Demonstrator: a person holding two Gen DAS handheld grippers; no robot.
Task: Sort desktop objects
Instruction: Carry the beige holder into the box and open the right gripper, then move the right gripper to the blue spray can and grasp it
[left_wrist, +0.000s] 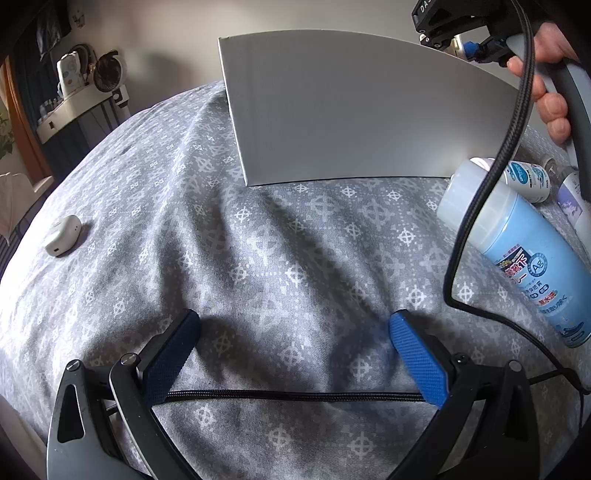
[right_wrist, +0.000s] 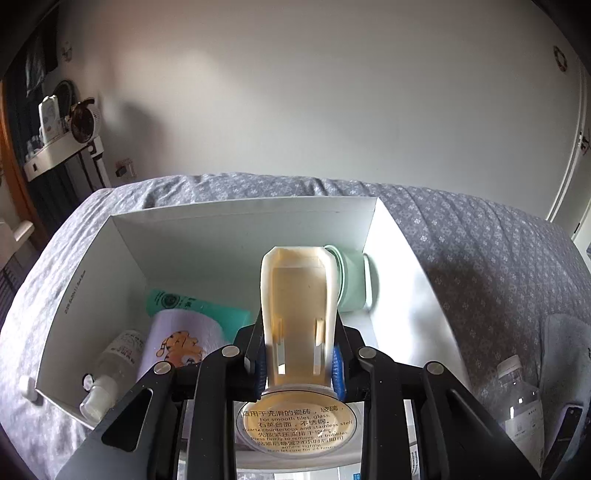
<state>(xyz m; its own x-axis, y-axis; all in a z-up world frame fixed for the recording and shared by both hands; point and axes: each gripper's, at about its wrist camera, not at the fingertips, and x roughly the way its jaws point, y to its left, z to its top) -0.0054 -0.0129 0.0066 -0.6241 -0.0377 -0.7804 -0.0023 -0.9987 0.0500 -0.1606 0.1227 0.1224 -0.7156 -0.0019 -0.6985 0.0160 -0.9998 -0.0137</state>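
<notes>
My right gripper (right_wrist: 300, 365) is shut on a cream plastic holder (right_wrist: 297, 306) with a round adhesive base, held above the open white box (right_wrist: 92, 280). Inside the box lie a green cup (right_wrist: 354, 284), a green packet (right_wrist: 192, 306), a roll with a tiger print (right_wrist: 177, 343) and a clear spray bottle (right_wrist: 110, 369). My left gripper (left_wrist: 295, 354) is open and empty over the grey patterned cloth (left_wrist: 258, 258), in front of the box's outer wall (left_wrist: 351, 118). A light blue bottle (left_wrist: 517, 251) lies to its right.
A small white case (left_wrist: 62, 234) lies on the cloth at far left. A smaller white bottle (left_wrist: 528, 179) lies behind the blue one. A clear water bottle (right_wrist: 521, 402) and a grey towel (right_wrist: 565, 339) sit right of the box. Black cables (left_wrist: 476, 206) cross the cloth.
</notes>
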